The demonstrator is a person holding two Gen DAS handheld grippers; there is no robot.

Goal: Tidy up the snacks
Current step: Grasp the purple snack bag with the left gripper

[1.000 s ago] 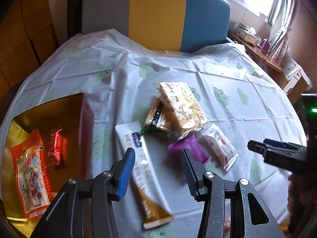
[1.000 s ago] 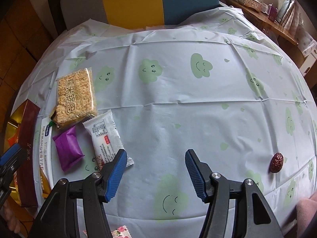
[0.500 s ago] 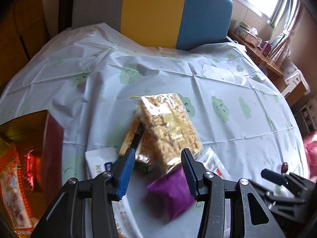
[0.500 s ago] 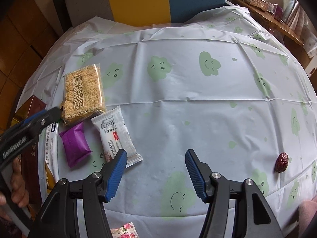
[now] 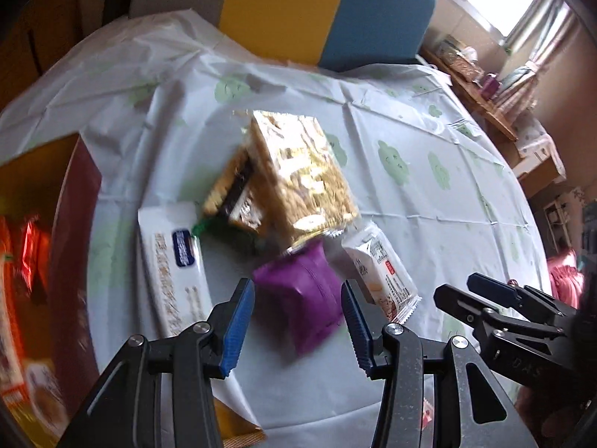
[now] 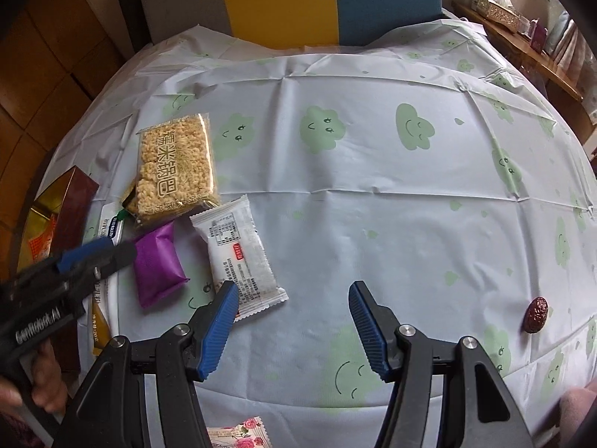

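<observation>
Partly blurred purple packet point(image 5: 302, 298) between spread left gripper point(image 5: 298, 321) fingers | right gripper point(image 6: 293, 326) spread, empty

My tongs point(image 5: 298, 323) have blue pads; purple packet point(image 5: 304, 298), white packet point(image 6: 238, 257), pale cloth point(image 6: 373, 156) with green smiling clouds.

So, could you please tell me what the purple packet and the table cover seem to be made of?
Purple packet: probably plastic film, with a soft sheen and a crimped end seam. Table cover: likely thin plastic sheeting, smooth, showing sharp fold creases and printed green clouds.
</observation>
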